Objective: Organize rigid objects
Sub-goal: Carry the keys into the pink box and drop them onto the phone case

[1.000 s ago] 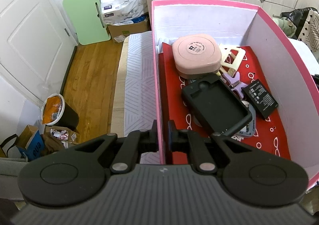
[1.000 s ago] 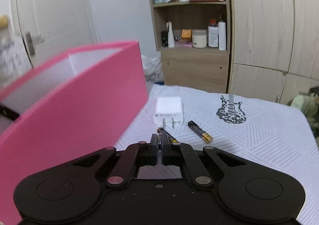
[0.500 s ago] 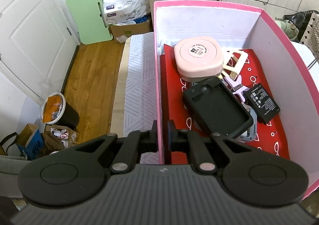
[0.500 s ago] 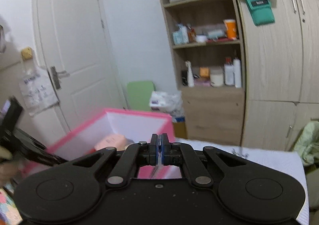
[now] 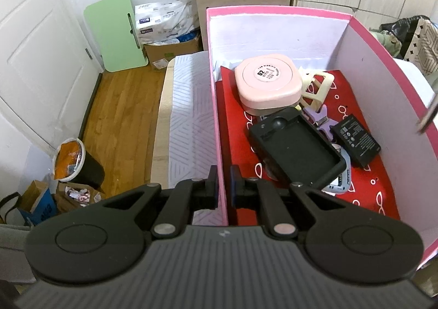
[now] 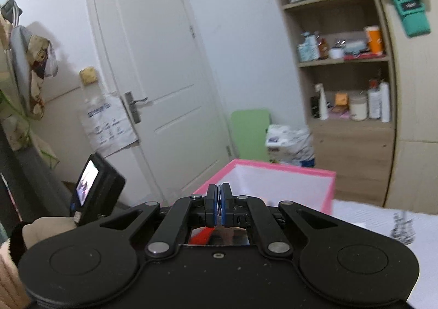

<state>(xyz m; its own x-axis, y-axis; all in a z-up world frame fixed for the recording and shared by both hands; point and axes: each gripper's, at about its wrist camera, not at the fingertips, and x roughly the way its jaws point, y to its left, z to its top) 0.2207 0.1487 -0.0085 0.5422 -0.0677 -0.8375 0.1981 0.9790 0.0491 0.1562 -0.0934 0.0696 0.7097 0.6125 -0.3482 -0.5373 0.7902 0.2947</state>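
Note:
My left gripper point(image 5: 224, 185) is shut on the left wall of a pink box point(image 5: 216, 106). Inside the box, on a red lining, lie a pink squarish case point(image 5: 269, 84), a black tray-like holder point(image 5: 298, 147), a black battery point(image 5: 356, 139), a cream plastic frame point(image 5: 317, 87) and a purple piece point(image 5: 320, 117). My right gripper point(image 6: 219, 205) is shut and held above the box point(image 6: 276, 180); something thin and metallic hangs between its pads, and its tip shows blurred at the right edge of the left wrist view point(image 5: 428, 117).
The box stands on a white patterned cover point(image 5: 186, 117) at a table edge, with wooden floor point(image 5: 120, 106) and a bin point(image 5: 74, 161) to the left. A door point(image 6: 153, 84) and a shelf unit point(image 6: 345, 76) stand beyond. The left gripper's camera screen point(image 6: 93, 185) shows at left.
My right gripper has lifted from the table with the batteries and charger and swung over the pink box. The left gripper keeps its hold on the box wall.

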